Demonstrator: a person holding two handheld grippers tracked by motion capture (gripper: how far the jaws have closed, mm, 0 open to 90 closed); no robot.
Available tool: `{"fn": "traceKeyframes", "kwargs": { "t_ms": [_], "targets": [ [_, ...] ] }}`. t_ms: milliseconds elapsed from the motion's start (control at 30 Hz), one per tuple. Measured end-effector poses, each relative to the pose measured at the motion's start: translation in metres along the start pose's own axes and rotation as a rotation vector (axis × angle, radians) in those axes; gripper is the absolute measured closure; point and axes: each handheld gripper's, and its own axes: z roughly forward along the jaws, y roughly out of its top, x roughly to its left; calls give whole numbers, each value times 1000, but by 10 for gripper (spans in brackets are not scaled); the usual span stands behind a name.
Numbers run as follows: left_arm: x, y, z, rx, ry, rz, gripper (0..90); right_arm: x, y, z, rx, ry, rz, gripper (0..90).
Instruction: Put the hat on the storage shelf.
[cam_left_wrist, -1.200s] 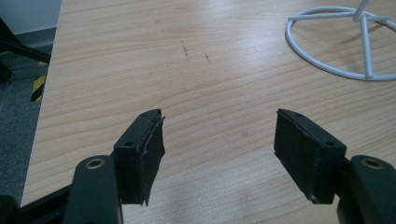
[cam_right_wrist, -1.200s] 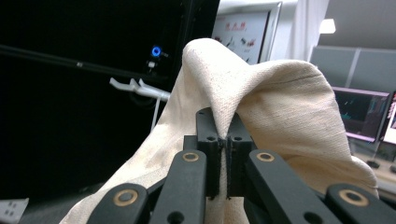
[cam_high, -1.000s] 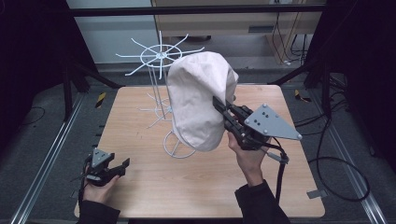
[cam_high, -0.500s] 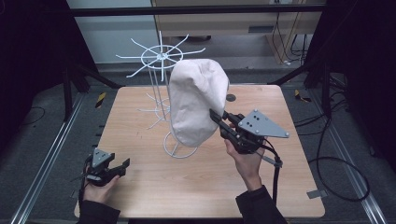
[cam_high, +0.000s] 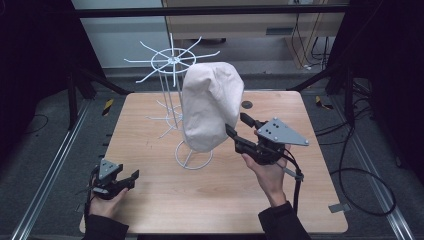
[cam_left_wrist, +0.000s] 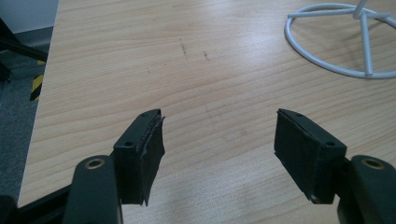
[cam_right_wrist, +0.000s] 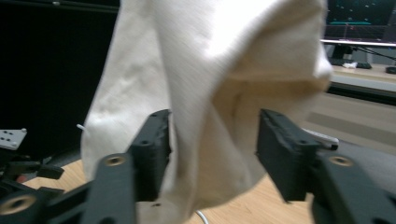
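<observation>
High view, 1 item in hand: a cream cloth hat (cam_high: 211, 105) hanging on a white wire display rack (cam_high: 172, 65) that stands on a wooden table (cam_high: 150, 200); the hat drapes down the rack's near side, its lower edge above the ring base (cam_high: 194, 161). Right gripper (cam_high: 239, 127): jaws apart, having just been opening, with a fold of the hat's lower edge between them but not pinched; in the right gripper view the cloth (cam_right_wrist: 210, 93) lies against the left jaw and clear of the right. Left gripper (cam_high: 124, 178): jaws apart, nothing between them, low over the table's near left corner. Risks, as judged: 1) the loose fold may catch on a jaw as the right gripper draws back, dragging the hat off its hook; 2) a tug could tip the light rack; 3) whether the hat is seated on a hook cannot be told, so it may slip unaided.
</observation>
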Motion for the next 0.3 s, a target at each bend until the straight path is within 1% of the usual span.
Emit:
{"fn": "traceKeyframes", "kwargs": {
  "t_ms": [33, 67, 100, 200, 233, 267, 300],
  "targets": [
    [0, 0, 0, 0, 0, 0, 329, -4, -5, -4, 6, -6, 13, 321],
    [0, 0, 0, 1, -1, -2, 328, -6, -8, -7, 12, -7, 16, 287],
    [0, 0, 0, 1, -1, -2, 327, -6, -8, -7, 12, -7, 16, 287],
    [0, 0, 0, 1, 0, -4, 326, -12, -18, -14, 39, -4, 37, 191],
    [0, 0, 0, 0, 0, -4, 326, -14, -23, -17, 45, -1, 39, 168],
    [0, 0, 0, -1, 0, -3, 324, -17, -33, -22, 58, -1, 56, 140],
    [0, 0, 0, -1, 0, -3, 322, -17, -33, -22, 58, -1, 56, 140]
  ]
}}
